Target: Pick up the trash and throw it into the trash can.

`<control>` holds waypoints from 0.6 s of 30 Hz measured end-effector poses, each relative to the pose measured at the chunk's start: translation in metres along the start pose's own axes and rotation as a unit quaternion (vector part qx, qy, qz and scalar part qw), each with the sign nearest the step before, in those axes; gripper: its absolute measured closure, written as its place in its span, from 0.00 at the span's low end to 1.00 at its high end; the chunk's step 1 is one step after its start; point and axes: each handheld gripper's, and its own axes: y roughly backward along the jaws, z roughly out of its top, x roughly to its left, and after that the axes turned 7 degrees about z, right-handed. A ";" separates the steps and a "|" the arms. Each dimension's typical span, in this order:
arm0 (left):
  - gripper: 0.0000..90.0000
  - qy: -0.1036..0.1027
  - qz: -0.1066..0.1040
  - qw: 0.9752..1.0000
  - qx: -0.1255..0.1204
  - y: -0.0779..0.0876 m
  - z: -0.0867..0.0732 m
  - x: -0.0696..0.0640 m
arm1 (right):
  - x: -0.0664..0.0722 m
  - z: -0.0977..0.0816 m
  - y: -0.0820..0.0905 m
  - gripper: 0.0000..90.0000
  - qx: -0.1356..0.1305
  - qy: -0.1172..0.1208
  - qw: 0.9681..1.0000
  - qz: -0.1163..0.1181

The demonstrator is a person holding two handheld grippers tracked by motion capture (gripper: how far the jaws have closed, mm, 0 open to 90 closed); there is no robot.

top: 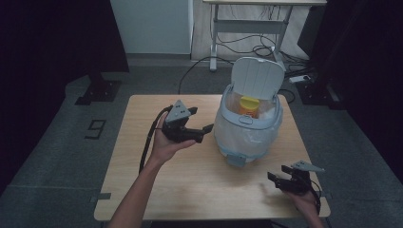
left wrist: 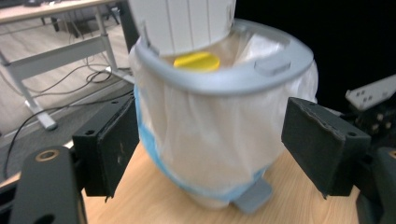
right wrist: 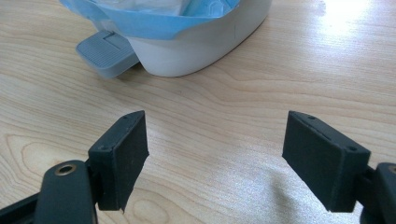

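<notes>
A small white pedal bin (top: 247,135) stands on the wooden table (top: 190,185), its lid (top: 256,78) raised. A thin white bag lines it and a blue film wraps its lower part. Inside lies an orange container with a yellow cap (top: 248,103). My left gripper (top: 200,119) is held just left of the bin and points at its side, open and empty. In the left gripper view the bin (left wrist: 210,135) stands close ahead of the left gripper (left wrist: 217,140), with the yellow cap (left wrist: 197,61) below the rim. My right gripper (top: 280,173) rests near the front right corner, open and empty.
The grey foot pedal (right wrist: 105,51) sticks out of the bin's base (right wrist: 201,51), toward the right gripper (right wrist: 215,154). Bare wood lies between them. Beyond the table are a desk frame (top: 247,28) and cables on the floor.
</notes>
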 end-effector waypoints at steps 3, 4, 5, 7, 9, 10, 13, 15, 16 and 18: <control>0.21 0.000 0.011 1.000 0.011 0.006 -0.020 0.000 | 0.000 0.000 0.000 0.24 0.001 0.000 1.000 0.000; 0.21 0.000 0.014 1.000 0.016 0.008 -0.027 0.001 | 0.000 0.000 0.000 0.24 0.002 0.000 1.000 0.000; 0.21 0.002 0.017 1.000 0.020 0.010 -0.035 0.001 | 0.000 0.000 0.000 0.24 0.001 0.000 1.000 0.000; 0.21 0.006 0.021 0.999 0.029 0.012 -0.051 0.001 | 0.000 0.000 0.000 0.24 -0.001 0.000 1.000 0.000; 0.21 0.016 0.023 0.999 0.038 0.014 -0.068 0.002 | 0.000 0.000 0.000 0.24 -0.001 0.000 1.000 -0.001; 0.21 0.024 0.023 0.998 0.044 0.015 -0.078 0.003 | 0.000 0.000 0.000 0.24 -0.001 0.000 1.000 -0.001; 0.21 0.031 0.029 0.997 0.059 0.017 -0.098 0.003 | -0.001 0.000 0.000 0.24 0.000 0.001 1.000 -0.001; 0.21 0.039 0.029 0.997 0.064 0.017 -0.111 0.003 | 0.000 0.000 -0.001 0.24 0.001 0.001 1.000 -0.001; 0.21 0.042 0.030 0.996 0.068 0.018 -0.116 0.003 | -0.001 0.000 -0.001 0.24 0.001 0.001 1.000 -0.001; 0.21 0.040 0.033 0.995 0.079 0.017 -0.127 0.002 | -0.001 0.000 0.000 0.24 0.001 0.001 1.000 -0.002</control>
